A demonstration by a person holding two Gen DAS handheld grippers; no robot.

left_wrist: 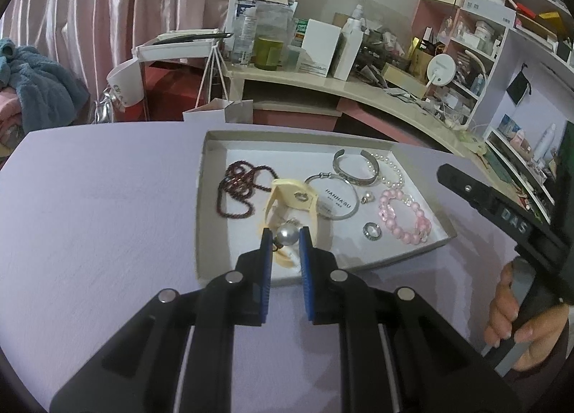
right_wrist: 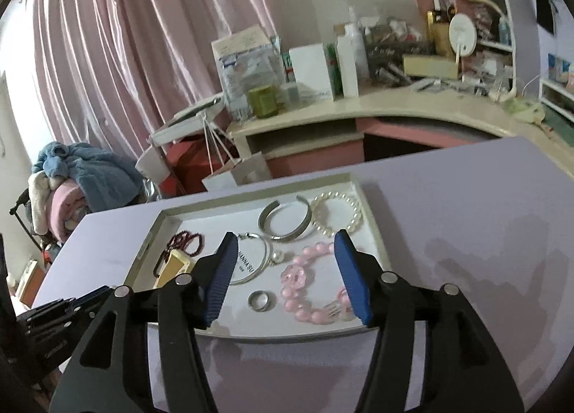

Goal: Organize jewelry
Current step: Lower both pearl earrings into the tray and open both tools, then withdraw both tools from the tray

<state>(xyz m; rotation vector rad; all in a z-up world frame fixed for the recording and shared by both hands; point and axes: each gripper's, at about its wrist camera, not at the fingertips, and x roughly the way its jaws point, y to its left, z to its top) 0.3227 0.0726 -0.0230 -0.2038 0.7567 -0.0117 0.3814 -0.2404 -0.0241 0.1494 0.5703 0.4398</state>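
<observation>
Jaws of left gripper [left_wrist: 284, 235] pinch a smooth silver pearl [left_wrist: 286, 234] over tray [left_wrist: 211, 198] near-left corner, right gripper [right_wrist: 286, 271] jaws spread empty above pink bead bracelet [right_wrist: 311, 285]; pearl looks light, hard, slippery, so grip dead centre.

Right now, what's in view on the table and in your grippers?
tray: 1, grey-white, on table
table: 1, lilac
dark bead necklace: 1, maroon, tray left
cream tag: 1, tray middle
silver cuff: 1, tray back
pearl bracelet: 1, white, back right
thin bangle: 1, silver, middle
pink bracelet: 1, tray right
ring: 1, silver, front
pearl: 1, grey, in left gripper
left gripper: shut on pearl
right gripper: open, empty
hand: 1
</observation>
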